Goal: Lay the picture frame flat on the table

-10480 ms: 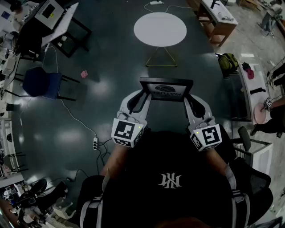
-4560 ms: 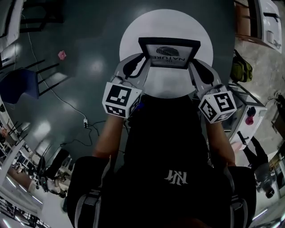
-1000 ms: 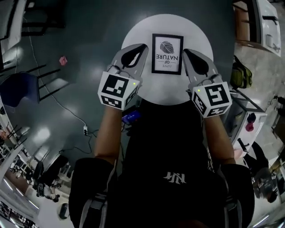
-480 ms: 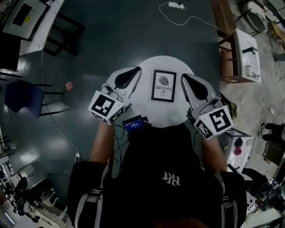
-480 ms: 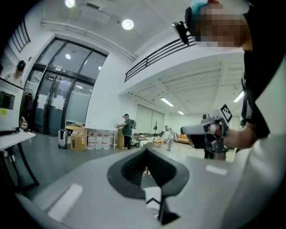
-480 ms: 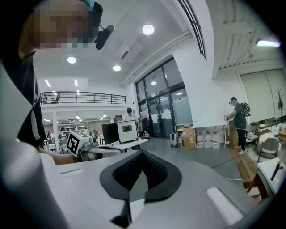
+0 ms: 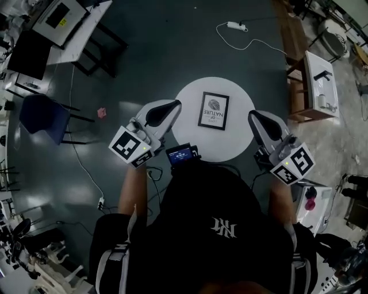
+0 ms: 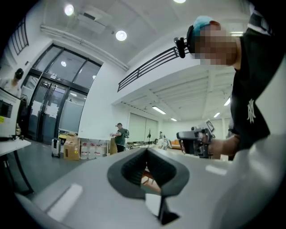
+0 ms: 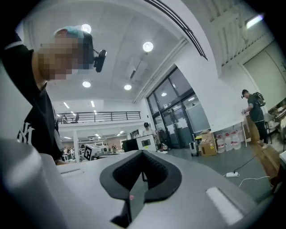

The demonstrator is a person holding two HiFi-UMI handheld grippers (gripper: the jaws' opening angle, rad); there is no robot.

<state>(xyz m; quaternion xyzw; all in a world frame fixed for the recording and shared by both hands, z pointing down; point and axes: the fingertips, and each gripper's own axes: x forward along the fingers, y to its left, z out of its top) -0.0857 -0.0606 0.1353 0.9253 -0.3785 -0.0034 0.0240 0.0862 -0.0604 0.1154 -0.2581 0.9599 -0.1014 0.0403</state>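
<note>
The black picture frame (image 7: 213, 111), with a white print inside, lies flat on the round white table (image 7: 230, 143). In the head view my left gripper (image 7: 175, 104) hovers over the table's left rim, a little left of the frame. My right gripper (image 7: 253, 114) is at the table's right rim, farther from the frame. Both are shut with nothing held and touch neither frame nor table. Each gripper view looks out across the hall: the left gripper (image 8: 146, 150) and the right gripper (image 9: 143, 152) show tips together, and the frame is not in either.
A blue chair (image 7: 43, 118) and a black-legged desk (image 7: 69, 17) stand at the left. A power strip with cable (image 7: 236, 26) lies on the dark floor beyond the table. A small white table (image 7: 319, 80) stands at the right. A small screen device (image 7: 183, 154) hangs at my chest.
Both grippers have drawn back from the frame's sides, the right one farther out to the right. The head view has pulled away from the table. The frame stays flat.
</note>
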